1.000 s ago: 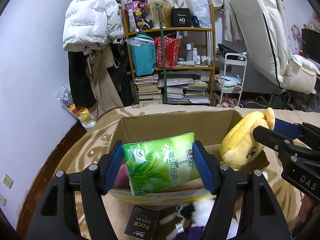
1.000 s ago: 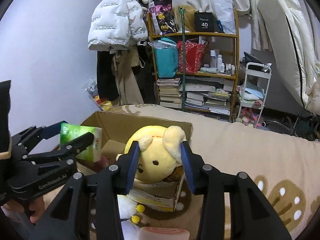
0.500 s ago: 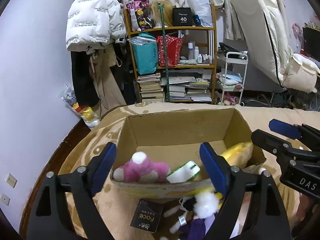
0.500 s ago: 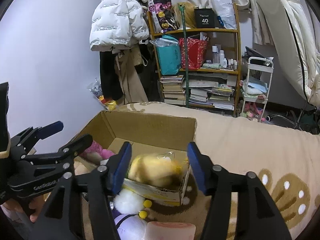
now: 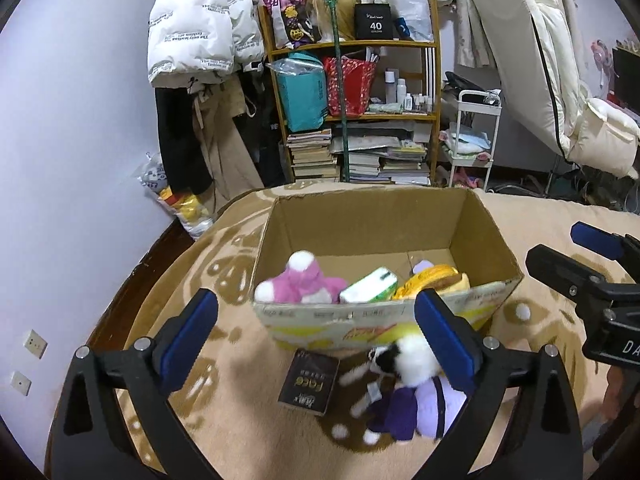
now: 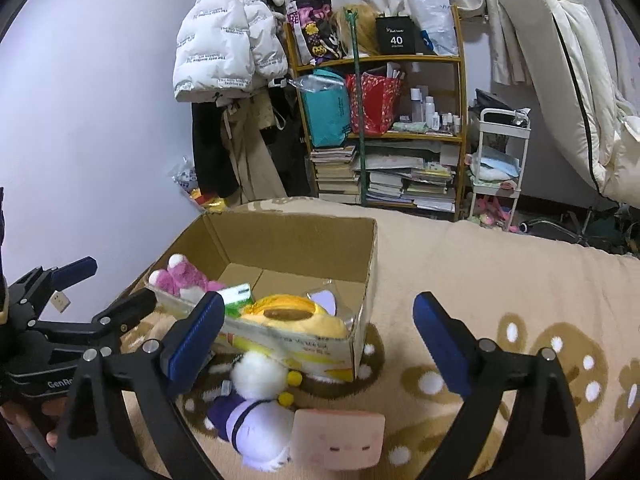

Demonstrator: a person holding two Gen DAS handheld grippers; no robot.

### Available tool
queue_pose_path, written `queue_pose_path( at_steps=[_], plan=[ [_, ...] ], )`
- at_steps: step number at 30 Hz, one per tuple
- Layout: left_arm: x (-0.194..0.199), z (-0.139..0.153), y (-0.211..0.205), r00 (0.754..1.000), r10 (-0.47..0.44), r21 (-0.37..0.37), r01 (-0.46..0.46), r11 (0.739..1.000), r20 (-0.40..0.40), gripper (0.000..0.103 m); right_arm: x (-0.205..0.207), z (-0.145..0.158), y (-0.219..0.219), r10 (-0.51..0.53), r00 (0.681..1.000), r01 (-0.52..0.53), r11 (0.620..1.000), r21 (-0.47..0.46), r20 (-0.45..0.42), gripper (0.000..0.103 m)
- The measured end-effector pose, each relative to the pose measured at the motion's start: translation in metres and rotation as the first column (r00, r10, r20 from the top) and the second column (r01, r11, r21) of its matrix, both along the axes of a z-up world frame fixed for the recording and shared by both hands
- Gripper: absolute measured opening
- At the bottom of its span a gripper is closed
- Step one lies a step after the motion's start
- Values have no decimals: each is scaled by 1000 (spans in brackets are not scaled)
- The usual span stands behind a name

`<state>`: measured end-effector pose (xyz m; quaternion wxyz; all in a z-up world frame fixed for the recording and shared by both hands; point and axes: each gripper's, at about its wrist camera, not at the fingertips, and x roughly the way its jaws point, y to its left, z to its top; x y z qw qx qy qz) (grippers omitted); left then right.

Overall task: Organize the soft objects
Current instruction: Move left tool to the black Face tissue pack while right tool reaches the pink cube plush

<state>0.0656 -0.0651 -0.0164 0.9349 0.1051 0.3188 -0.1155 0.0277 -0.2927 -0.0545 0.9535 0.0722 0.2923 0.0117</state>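
An open cardboard box [image 5: 384, 220] [image 6: 372, 264] stands on the beige blanket. Inside lie a pink plush [image 5: 304, 280] [image 6: 180, 278], a green tissue pack [image 5: 370, 286] [image 6: 236, 296] and a yellow plush [image 5: 434, 280] [image 6: 296, 316]. My left gripper [image 5: 316, 330] is open and empty, above the box's near side. My right gripper [image 6: 316, 334] is open and empty, near the box's front right corner. In front of the box lie a white and purple plush [image 5: 412, 388] [image 6: 256, 412], a black pack [image 5: 309, 382] and a pink square plush [image 6: 338, 438].
A cluttered bookshelf [image 5: 356, 104] and a white puffer jacket [image 5: 196, 28] stand behind. A white cart [image 5: 474, 136] and a leaning mattress [image 5: 528, 48] are at the right. The blanket's edge drops to the dark floor at the left [image 5: 160, 248].
Both grippers opened and pulled back and up. The green tissue pack and the yellow plush dropped into the box.
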Motion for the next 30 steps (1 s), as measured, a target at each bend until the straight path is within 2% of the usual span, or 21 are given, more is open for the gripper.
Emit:
queue_pose_path(
  at_steps=[7, 15, 30],
  plan=[
    [-16, 5, 12, 1000, 28, 5, -28, 1000, -10, 98, -18, -3, 4, -8, 999, 8, 1000, -4, -38, 103],
    [-27, -3, 26, 996, 57, 34, -54, 998, -73, 98, -37, -1, 6, -17, 999, 17, 1000, -16, -42, 103],
    [-27, -14, 45, 984, 116, 53, -109, 993, -138, 98, -41, -11, 6, -54, 991, 51, 998, -27, -119, 103]
  ],
)
